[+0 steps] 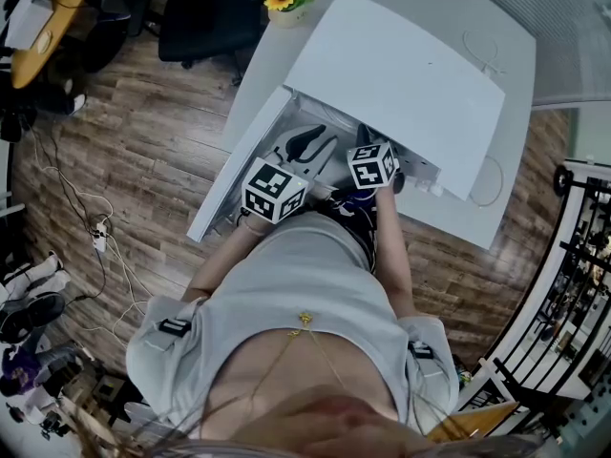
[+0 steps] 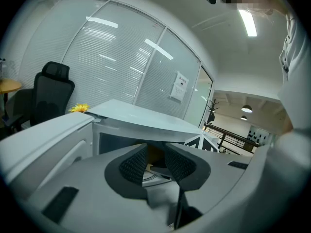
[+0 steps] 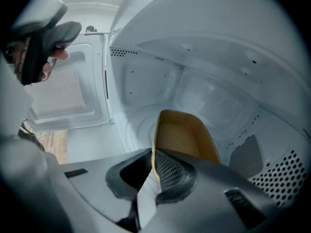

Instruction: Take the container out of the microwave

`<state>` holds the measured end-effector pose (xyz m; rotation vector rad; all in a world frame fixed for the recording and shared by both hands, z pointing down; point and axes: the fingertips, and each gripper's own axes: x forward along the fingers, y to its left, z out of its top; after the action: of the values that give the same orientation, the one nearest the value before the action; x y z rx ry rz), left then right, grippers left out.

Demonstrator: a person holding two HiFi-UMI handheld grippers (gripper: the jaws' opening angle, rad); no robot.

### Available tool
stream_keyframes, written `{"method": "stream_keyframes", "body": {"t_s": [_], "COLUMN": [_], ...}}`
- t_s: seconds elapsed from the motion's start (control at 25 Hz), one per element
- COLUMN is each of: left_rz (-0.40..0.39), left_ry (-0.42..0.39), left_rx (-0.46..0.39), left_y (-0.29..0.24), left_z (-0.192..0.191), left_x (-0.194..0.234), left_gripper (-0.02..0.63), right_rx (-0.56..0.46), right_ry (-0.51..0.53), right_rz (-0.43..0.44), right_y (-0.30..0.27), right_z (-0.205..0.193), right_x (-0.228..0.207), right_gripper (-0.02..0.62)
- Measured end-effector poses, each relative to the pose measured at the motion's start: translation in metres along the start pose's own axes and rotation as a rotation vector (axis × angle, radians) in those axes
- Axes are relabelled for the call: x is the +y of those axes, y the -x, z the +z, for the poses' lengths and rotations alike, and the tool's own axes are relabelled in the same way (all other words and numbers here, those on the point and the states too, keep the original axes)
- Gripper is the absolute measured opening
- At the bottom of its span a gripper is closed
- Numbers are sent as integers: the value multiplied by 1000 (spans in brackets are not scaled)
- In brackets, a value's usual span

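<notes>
Inside the white microwave oven on the white worktop: hinged door stands open, so I count that step done. Right tool clamped on the near rim of the tan, open-topped container, which is inside the cavity, not yet out. Left tool narrowly parted, empty, aimed at the opening. Left to do, I judge: lift and withdraw. Writing: paper notice on the glass wall, unreadable; no brand visible.

No legible text — none anywhere.
</notes>
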<state>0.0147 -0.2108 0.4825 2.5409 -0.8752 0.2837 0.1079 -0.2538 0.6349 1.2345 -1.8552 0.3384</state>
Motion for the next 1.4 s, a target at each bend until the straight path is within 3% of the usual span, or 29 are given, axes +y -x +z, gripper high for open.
{"method": "stream_keyframes", "body": {"t_s": [1.4], "left_rz": [6], "left_ry": [5], "left_rx": [40], "left_y": [7], "left_z": [-23], "left_x": [-14], "left_gripper": [114], "right_rx": [-44], "right_ry": [32], "right_rz": [21], "right_y": [23], "right_z": [-9], "right_x": [13], "right_gripper": [31]}}
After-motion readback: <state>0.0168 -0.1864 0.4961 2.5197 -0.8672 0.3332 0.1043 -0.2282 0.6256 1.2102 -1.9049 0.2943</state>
